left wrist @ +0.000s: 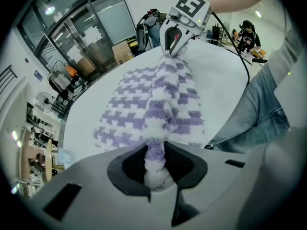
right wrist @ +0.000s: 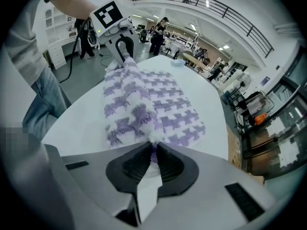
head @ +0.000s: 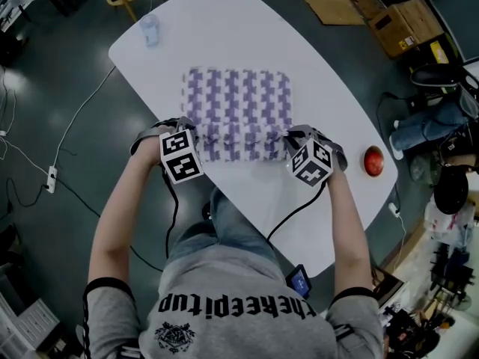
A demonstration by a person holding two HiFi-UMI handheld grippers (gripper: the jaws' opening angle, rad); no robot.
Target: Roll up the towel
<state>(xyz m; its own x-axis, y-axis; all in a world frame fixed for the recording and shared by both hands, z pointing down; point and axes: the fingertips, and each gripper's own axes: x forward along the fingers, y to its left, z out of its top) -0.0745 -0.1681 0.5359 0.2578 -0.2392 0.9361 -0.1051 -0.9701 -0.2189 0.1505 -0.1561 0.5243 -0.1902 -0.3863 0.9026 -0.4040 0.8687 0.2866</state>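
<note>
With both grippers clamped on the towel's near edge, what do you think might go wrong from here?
1. The right gripper pinches only a thin sliver of the towel, so that corner may slip free.
2. The left gripper holds a thicker bunch, so the roll may come out skewed.
3. The red round thing lies on the table near the right gripper; a wide swing might knock it.

The head view looks steeply down from above onto the white table [head: 322, 88]. The left gripper view, close along the towel [left wrist: 158, 99], faces the right gripper [left wrist: 171, 51]. The right gripper view faces the left gripper [right wrist: 124, 55]. All three share the towel.
</note>
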